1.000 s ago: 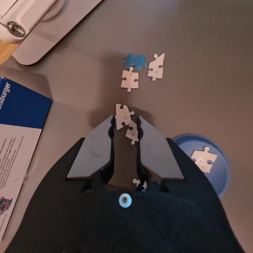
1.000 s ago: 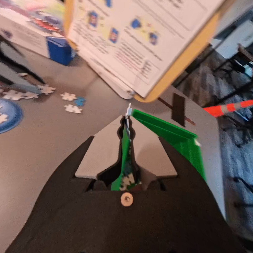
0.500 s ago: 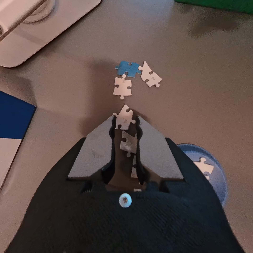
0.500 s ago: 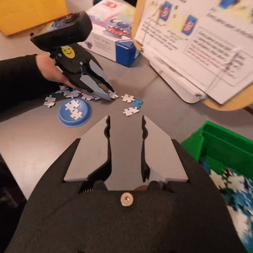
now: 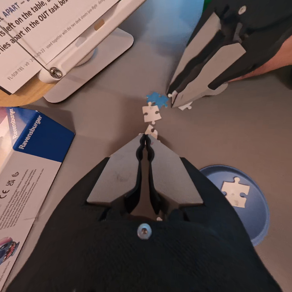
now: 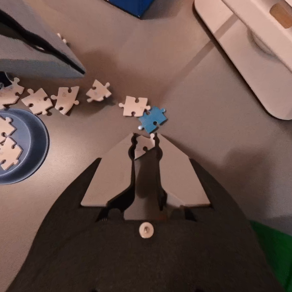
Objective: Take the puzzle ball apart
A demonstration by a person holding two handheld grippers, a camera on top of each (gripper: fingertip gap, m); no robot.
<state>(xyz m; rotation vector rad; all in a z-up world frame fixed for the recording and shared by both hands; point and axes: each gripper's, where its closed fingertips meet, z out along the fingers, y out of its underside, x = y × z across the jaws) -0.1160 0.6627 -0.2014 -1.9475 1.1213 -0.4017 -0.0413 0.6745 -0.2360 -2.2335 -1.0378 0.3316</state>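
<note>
Right wrist view: the right gripper (image 6: 145, 135) is down at the grey table (image 6: 205, 126), its fingers part-way apart with a white puzzle piece (image 6: 142, 146) lying flat between them. The piece spans the gap. Its knob meets the right finger and its opposite edge runs up to the left pad, so it appears clamped edge to edge. A blue puzzle piece (image 6: 152, 119) lies just beyond the tips, touching another white one.

Left wrist view: the left gripper (image 5: 145, 136) has its fingertips together. A tilted piece (image 5: 151, 130) sits right at the tips; whether it is pinched cannot be told.

Assessment of the pieces: thin die-cut cardboard, very light, stiff for their size, matt pale backs, with knobs and notches around the rim. Lying flat on a smooth top they offer no lip, so they would likely slide or flip under a poor pinch. The best hold is across two opposite straight flanks rather than on a knob, which could bend.

Surroundings: a blue dish (image 5: 252, 205) holding pieces, a printed cardboard box (image 5: 39, 142), a white stand (image 5: 94, 63), and a green bin (image 6: 276, 252) at the edge.
</note>
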